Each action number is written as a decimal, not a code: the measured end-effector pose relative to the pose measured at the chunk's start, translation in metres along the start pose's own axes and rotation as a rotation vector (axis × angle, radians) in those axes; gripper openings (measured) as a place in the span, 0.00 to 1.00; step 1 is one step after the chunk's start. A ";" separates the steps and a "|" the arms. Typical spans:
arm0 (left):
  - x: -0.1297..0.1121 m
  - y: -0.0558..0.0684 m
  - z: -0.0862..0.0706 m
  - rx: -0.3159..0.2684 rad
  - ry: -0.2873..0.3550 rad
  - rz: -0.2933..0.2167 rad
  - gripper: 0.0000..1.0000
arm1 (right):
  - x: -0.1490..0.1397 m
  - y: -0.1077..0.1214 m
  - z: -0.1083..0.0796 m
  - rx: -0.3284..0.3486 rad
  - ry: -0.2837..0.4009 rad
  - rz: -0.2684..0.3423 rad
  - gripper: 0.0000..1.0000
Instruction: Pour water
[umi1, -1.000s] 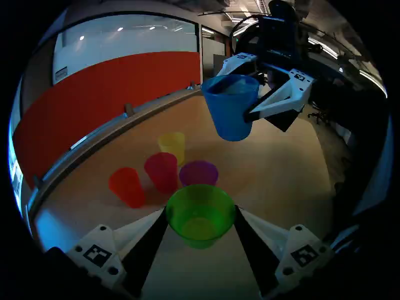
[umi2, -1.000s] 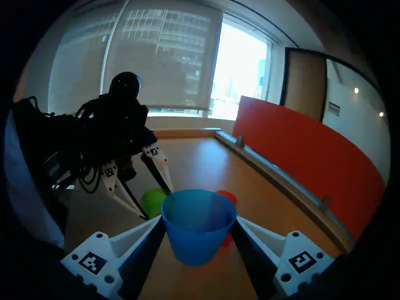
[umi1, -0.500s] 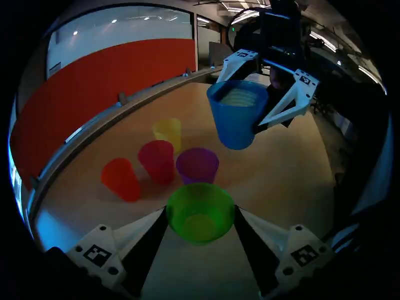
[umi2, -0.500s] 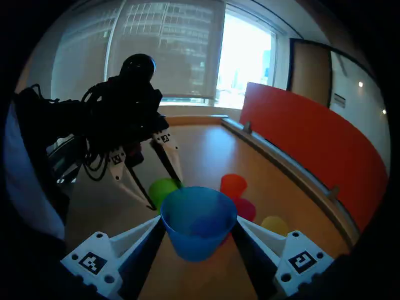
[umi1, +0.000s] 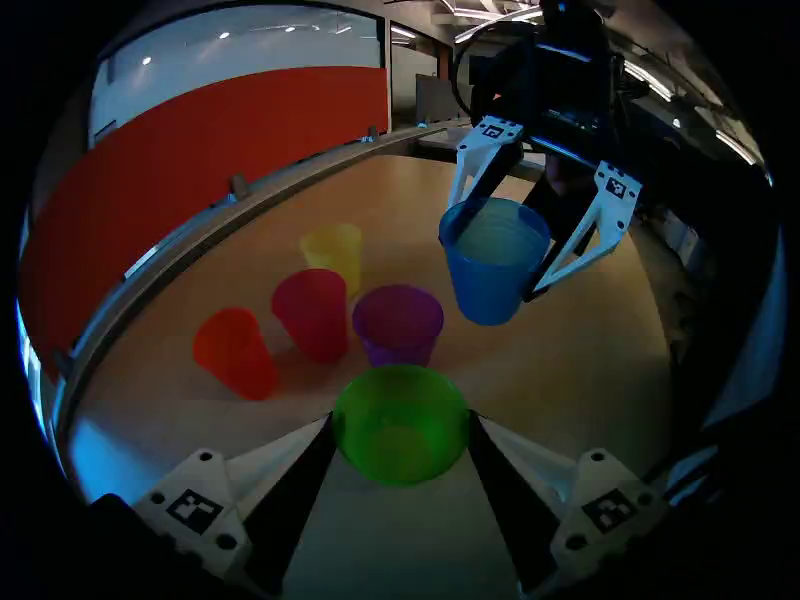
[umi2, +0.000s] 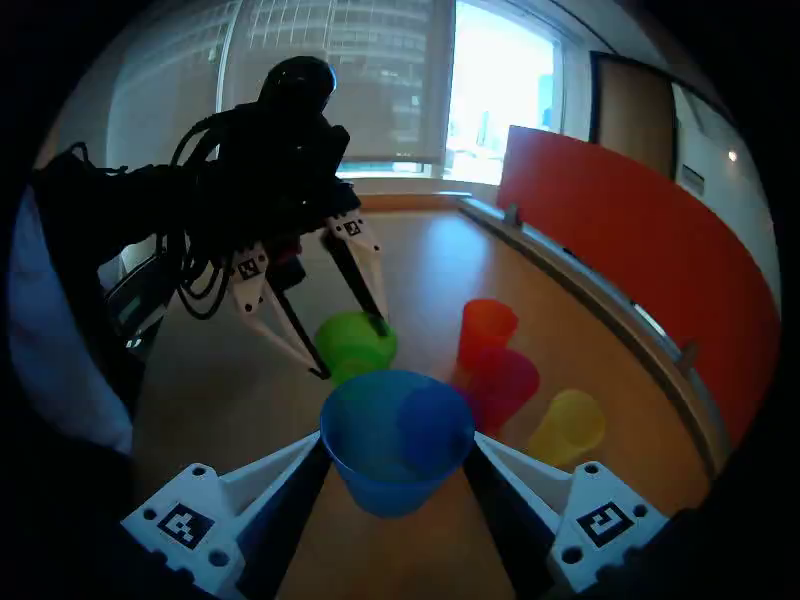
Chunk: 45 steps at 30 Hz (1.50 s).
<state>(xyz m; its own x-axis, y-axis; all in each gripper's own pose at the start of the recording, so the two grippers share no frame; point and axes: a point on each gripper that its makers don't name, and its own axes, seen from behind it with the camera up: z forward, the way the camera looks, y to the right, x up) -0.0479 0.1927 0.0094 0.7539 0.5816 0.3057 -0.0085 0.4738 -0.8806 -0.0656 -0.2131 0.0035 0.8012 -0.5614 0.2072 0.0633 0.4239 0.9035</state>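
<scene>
Green cup (umi1: 400, 425), blue cup (umi1: 493, 262) gripped; four cups (umi1: 397, 325) stand.

An office: a long wooden bench (umi1: 600, 350) backed by a red divider panel (umi1: 200, 150), with tall windows (umi2: 500, 90) behind roller blinds (umi2: 250, 70) looking out on city high-rise towers (umi2: 390, 40)

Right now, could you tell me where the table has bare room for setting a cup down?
The widest bare stretch of table lies beside the purple cup, under the held blue cup. A narrower strip runs between the orange cup and the rail. The orange and purple cups crowd together with the magenta cup and the yellow cup.
</scene>
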 end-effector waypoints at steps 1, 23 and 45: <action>-0.001 0.000 0.000 -0.003 -0.005 -0.001 0.89 | -0.003 0.000 0.001 0.002 -0.009 -0.003 0.91; -0.011 -0.009 0.011 -0.024 -0.039 -0.008 0.89 | -0.042 -0.011 0.017 0.042 -0.084 -0.018 0.91; -0.020 -0.011 0.015 -0.024 -0.031 -0.023 0.90 | -0.059 -0.009 0.024 0.029 -0.097 0.005 0.91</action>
<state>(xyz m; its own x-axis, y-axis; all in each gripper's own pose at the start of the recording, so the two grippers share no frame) -0.0728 0.1852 0.0181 0.7328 0.5912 0.3368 0.0247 0.4715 -0.8815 -0.1276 -0.2013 -0.0078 0.7401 -0.6260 0.2456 0.0414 0.4069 0.9125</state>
